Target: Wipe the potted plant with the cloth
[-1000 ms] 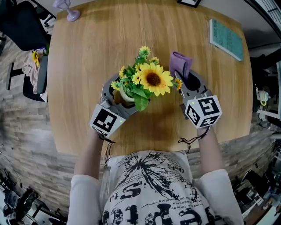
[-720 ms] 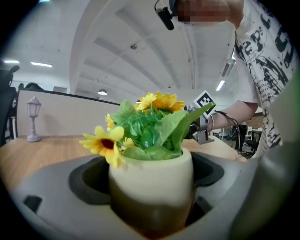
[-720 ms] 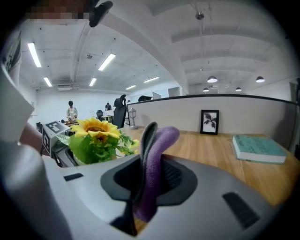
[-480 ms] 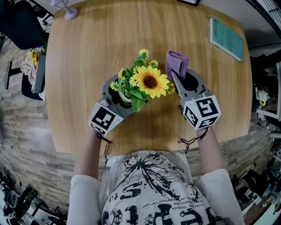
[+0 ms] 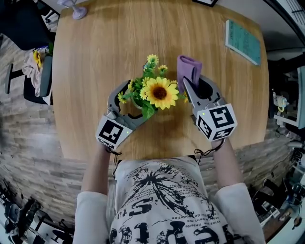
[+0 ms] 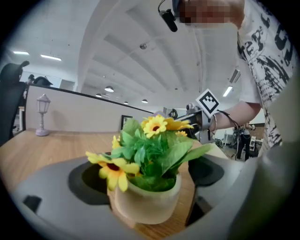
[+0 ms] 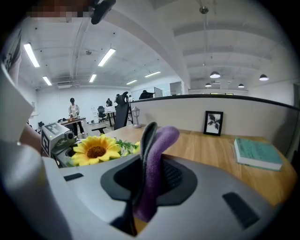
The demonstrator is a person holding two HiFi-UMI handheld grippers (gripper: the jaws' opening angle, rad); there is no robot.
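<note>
Yellow-flowered and green-leaved, sitting in a small cream pot near the middle of the wooden tabletop (image 5: pixel 86 71): the potted plant (image 5: pixel 153 93). Showing one large sunflower head with a brown centre on top. Carrying smaller yellow blooms and broad leaves around and below it, spilling over the rim.

Reaching in from the near left of the potted plant with the left hand-held gripper (image 5: pixel 133 102), jaws spread wide. Bracketing the pot from both sides and grasping it by its wall, low under the leaves.

Clenching the purple cloth (image 5: pixel 188 71) in the right hand-held gripper (image 5: pixel 196 85), just to the right of the potted plant. Pinching it as a folded strip, standing up out of the jaws and curling over at its top. Hanging close beside the big bloom; touching the petals or not, impossible to tell.

Stretching the left forearm (image 5: pixel 97 167) and the right forearm (image 5: pixel 228 162) forward from a printed shirt. Keeping each marker cube (image 5: pixel 114 132) on the near side of the potted plant, one at either flank.

Lying well beyond the potted plant to its far right, a teal book (image 5: pixel 244 41). Standing past it at the tabletop's far edge, a framed picture (image 5: pixel 206 3). Standing off at the far left corner, a small lamp (image 5: pixel 76 9).
</note>
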